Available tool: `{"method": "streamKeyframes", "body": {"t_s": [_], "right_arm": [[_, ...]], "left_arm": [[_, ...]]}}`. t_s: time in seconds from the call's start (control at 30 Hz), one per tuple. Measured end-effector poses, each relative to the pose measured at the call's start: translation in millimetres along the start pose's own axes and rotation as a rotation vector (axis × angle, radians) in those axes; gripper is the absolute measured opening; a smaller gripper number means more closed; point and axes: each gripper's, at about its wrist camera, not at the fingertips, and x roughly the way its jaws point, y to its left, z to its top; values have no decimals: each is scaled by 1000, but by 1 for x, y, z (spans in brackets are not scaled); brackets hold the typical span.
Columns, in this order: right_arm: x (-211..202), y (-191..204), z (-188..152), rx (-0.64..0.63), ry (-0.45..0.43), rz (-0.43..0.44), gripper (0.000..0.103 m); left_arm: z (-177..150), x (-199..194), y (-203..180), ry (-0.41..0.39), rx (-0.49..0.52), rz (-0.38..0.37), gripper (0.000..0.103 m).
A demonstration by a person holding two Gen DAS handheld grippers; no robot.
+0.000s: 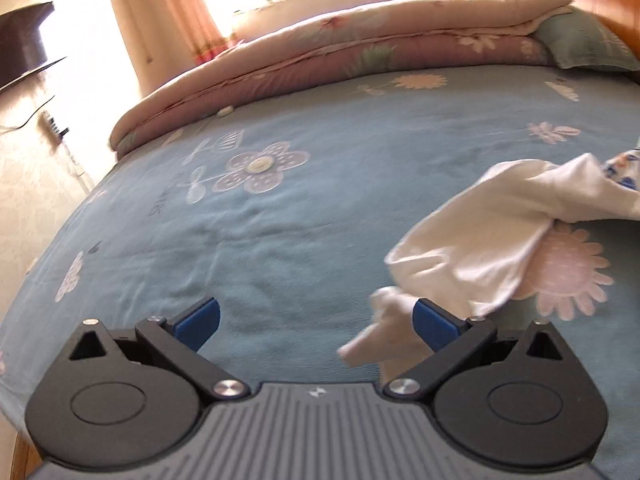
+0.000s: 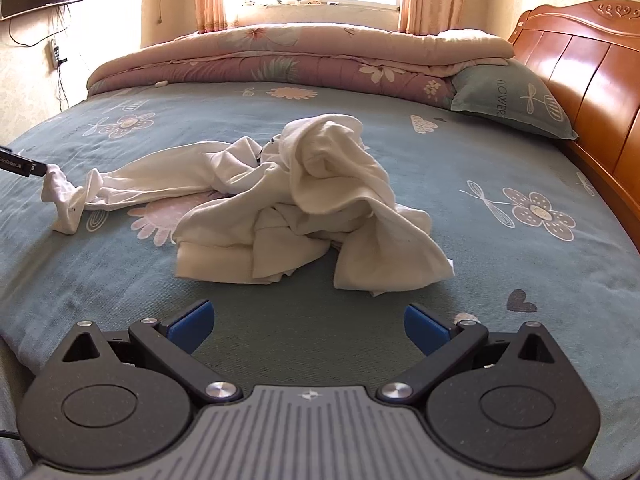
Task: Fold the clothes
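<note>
A crumpled white garment (image 2: 304,196) lies mid-bed on the blue floral sheet (image 2: 500,264), its sleeve end touching the wide-open, empty left gripper (image 1: 316,326), while the right gripper (image 2: 307,326) gapes empty short of the heap, folded quilt (image 2: 280,60) beyond.

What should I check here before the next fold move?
1. Left tool open: ok, jaws wide apart.
2. Left tool at the sleeve: ok, the cuff lies by its right finger; grip not yet made.
3. Right tool open and free: ok, nothing between its jaws.
4. Garment spread flat: not ok, it is a crumpled heap.
5. Bare sheet in front of the heap: ok.
6. Which side faces up: cannot tell.
</note>
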Motion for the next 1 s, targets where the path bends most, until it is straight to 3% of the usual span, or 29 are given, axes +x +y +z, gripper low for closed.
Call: {"method": "streamKeyframes", "body": {"t_s": [0.03, 0.17, 0.33, 0.6, 0.77, 0.87, 1.0], "right_arm": [[1, 1, 0, 0, 3, 2, 103], [6, 3, 0, 4, 15, 11, 103], [6, 3, -1, -4, 22, 0, 103], [14, 0, 0, 13, 39, -13, 103], [24, 11, 2, -10, 58, 4, 103], [28, 18, 5, -22, 68, 8, 103], [30, 22, 7, -30, 73, 8, 103]], "left_arm": [[0, -1, -13, 5, 45, -32, 102], [-11, 21, -57, 35, 208, -13, 102], [-21, 60, -63, 94, 269, 85, 102], [-2, 59, 19, 111, 42, 67, 102], [-1, 81, 83, 151, -196, 56, 102], [-3, 97, 108, 184, -241, 162, 102], [-6, 107, 127, 199, -287, 171, 102]]}}
